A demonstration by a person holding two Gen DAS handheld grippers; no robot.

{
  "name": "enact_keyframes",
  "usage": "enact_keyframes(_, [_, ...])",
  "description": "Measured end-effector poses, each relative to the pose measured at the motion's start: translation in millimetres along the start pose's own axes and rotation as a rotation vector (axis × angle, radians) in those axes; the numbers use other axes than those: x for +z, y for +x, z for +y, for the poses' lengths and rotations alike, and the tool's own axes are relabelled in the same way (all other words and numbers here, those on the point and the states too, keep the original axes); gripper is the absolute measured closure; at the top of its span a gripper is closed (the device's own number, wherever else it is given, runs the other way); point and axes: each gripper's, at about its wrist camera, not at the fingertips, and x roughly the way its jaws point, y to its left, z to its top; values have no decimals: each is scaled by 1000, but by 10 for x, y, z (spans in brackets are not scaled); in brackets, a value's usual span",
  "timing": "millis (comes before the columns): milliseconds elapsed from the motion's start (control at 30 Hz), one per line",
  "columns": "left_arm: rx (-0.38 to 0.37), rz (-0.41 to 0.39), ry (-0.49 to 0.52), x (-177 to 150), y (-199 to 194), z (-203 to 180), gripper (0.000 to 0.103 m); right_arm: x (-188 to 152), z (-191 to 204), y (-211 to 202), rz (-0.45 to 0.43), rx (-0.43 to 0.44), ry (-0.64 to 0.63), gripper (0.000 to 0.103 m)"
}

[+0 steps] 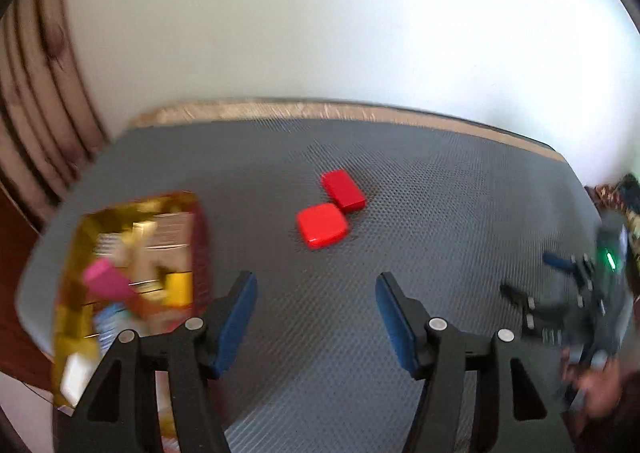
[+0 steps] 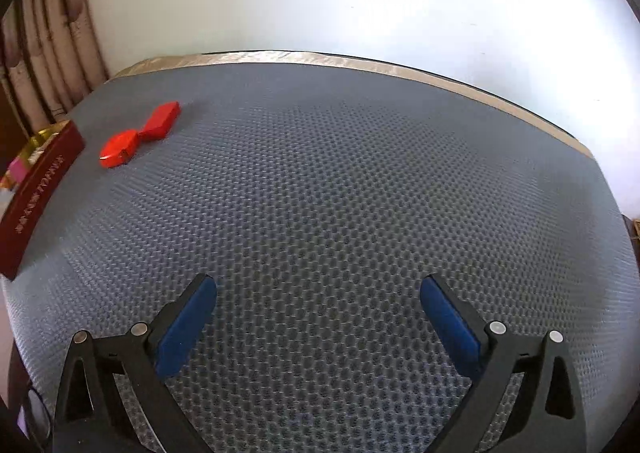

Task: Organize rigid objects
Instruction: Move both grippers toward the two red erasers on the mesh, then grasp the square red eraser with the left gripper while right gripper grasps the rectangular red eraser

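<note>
Two red blocks sit on the grey mat, mid-surface toward the far edge, corners touching. The oblong block (image 1: 343,190) lies flat, long axis running diagonally from far-left to near-right in the left wrist view. The squarish block (image 1: 322,225) w/ rounded corners lies flat just nearer, at its near-left corner.

Left gripper (image 1: 316,289) is angled down over the near part of the surface, fingers (image 1: 240,317) apart w/ nothing between them, only mat. Right gripper (image 2: 318,297) also points down at bare mat, toward the right side, fingers (image 2: 448,317) spread wide, empty. In the left view it shows blurred at the right edge w/ a hand (image 1: 596,393) behind it.

By the left edge sits a box (image 1: 202,253) w/ dark red sides & gold lining. Inside: a pink block (image 1: 106,279) lying tilted on top, a yellow block (image 1: 178,287), plus small cartons and packets; too blurred to name further.
</note>
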Motion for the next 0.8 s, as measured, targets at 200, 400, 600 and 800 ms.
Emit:
enact_keyframes(200, [-79,148,-158,334,688,121,40,-37,-140,-86,-31,74,37,1])
enact_keyframes(400, [-91,193,-155,491,959,62,40,-25,-154,-114,-24,117,24,1])
enact_keyframes(600, [-72,242,-161,551,1175,63,40,-28,-143,-123,-32,144,28,1])
enact_keyframes(800, [-36,266,-149,546,1321,108,40,14,-101,-56,-30,156,27,1])
